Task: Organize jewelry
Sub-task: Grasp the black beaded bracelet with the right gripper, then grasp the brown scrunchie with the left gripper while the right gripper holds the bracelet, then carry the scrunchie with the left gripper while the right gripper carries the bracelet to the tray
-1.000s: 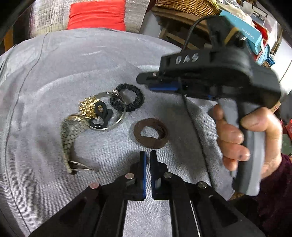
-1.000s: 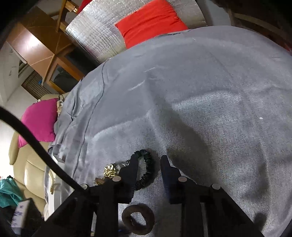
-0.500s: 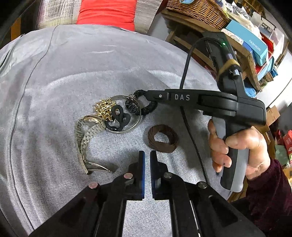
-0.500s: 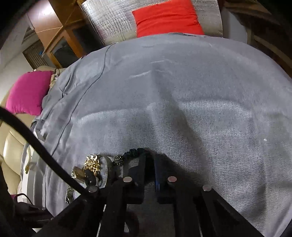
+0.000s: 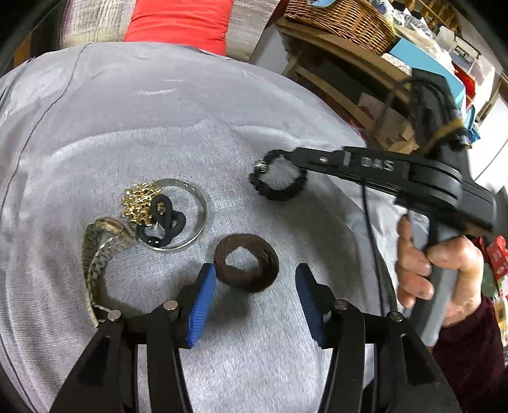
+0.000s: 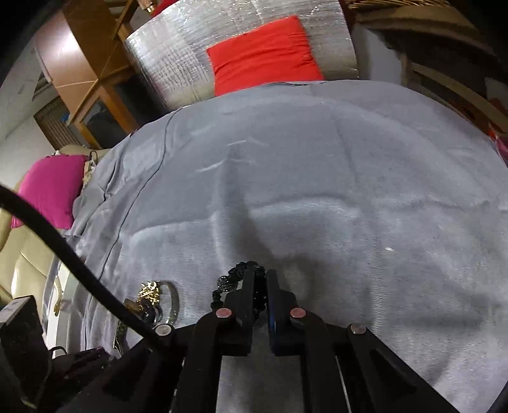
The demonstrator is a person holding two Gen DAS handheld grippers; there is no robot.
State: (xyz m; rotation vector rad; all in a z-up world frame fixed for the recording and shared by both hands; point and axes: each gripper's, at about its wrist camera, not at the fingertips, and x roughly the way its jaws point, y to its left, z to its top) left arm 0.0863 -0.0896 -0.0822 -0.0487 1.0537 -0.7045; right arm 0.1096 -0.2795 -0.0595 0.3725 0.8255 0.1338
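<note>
Grey cloth (image 5: 158,127) covers the table, jewelry lies on it.

Left gripper (image 5: 254,276): jaws have just been opening and stand about half wide, blue pads bare. The brown ring (image 5: 246,262) lies flat on the cloth between the tips, nearer the left pad (image 5: 203,298); whether that pad touches it, cannot tell. Not gripped.

Right gripper (image 5: 290,159): jaws have just been closing and are pinched shut on the black scrunchie (image 5: 279,179). In the right wrist view the scrunchie (image 6: 250,270) pokes out above and left of the closed tips (image 6: 259,282). It looks slightly raised off the cloth, blurred, so not sure. A hand (image 5: 438,270) in a dark red sleeve grips the handle.

Places relative to the brown ring:
- scrunchie: up and right, apart
- silver bangle (image 5: 200,203): up and left, near, flat on cloth
- black loop piece (image 5: 165,222): inside the bangle
- gold chain clump (image 5: 138,203): at the bangle's far left edge, partly over the rim
- metal watch (image 5: 98,254): left, band curving down toward the left gripper's frame, case touching the gold clump area

Behind the cloth: red cushion (image 5: 181,22) on a silver pad, wicker basket (image 5: 343,16) on a wood shelf to the right. Pink cushion (image 6: 50,187) at the left edge of the right wrist view.
</note>
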